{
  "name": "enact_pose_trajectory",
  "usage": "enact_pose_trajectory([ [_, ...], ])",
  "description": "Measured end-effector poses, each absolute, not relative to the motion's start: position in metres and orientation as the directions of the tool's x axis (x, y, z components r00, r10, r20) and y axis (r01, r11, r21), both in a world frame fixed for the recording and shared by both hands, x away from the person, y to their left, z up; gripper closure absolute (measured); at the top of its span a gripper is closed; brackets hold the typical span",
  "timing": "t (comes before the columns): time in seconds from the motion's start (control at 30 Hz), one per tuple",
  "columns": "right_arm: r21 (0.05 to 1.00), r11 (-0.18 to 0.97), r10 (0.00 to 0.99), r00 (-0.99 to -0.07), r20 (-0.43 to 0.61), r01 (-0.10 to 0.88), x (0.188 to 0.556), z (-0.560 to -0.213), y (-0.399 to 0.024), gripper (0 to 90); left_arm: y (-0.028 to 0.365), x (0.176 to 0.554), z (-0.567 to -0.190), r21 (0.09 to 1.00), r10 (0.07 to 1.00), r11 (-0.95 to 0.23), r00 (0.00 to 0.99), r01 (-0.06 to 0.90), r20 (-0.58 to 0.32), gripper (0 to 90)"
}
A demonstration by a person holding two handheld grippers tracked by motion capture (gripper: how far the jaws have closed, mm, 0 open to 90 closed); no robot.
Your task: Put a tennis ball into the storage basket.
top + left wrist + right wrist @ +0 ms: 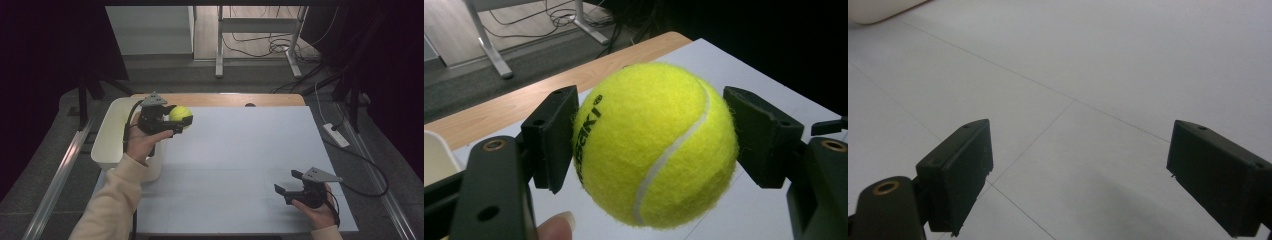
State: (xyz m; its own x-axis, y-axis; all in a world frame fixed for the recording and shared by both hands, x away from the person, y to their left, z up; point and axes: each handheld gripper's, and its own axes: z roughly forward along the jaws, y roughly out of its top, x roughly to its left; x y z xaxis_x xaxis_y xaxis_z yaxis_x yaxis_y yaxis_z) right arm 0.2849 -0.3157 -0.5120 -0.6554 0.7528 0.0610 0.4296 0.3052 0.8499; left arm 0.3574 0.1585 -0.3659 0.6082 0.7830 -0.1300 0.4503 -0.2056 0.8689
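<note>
A yellow tennis ball [180,115] with black lettering is clamped in my left gripper [176,120] at the table's back left, lifted off the surface beside a white bin. In the left gripper view the ball [654,145] sits squeezed between both black pads [551,135], and a fingertip shows at the bottom edge. My right gripper [288,184] rests low near the front right of the white table top, held in a hand. In the right gripper view its jaws stand wide apart over the bare white surface, with nothing between the gripper [1075,185] fingers.
A white bin [111,135] hangs at the table's left edge, under my left hand. The white table cover [235,165] has a wooden strip [225,100] along its back edge. Desk legs and cables lie on the floor beyond; a white power strip [336,135] lies on the right.
</note>
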Motion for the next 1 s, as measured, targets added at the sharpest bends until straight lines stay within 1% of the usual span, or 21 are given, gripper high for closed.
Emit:
enact_pose_trajectory([
  [1.0,0.850,0.304,0.754,-0.654,0.063,0.431,0.285,-0.512,-0.314,11.5,0.196,0.353,-0.362,0.870,0.833,-0.166,0.538,0.465,-0.128,27.0],
])
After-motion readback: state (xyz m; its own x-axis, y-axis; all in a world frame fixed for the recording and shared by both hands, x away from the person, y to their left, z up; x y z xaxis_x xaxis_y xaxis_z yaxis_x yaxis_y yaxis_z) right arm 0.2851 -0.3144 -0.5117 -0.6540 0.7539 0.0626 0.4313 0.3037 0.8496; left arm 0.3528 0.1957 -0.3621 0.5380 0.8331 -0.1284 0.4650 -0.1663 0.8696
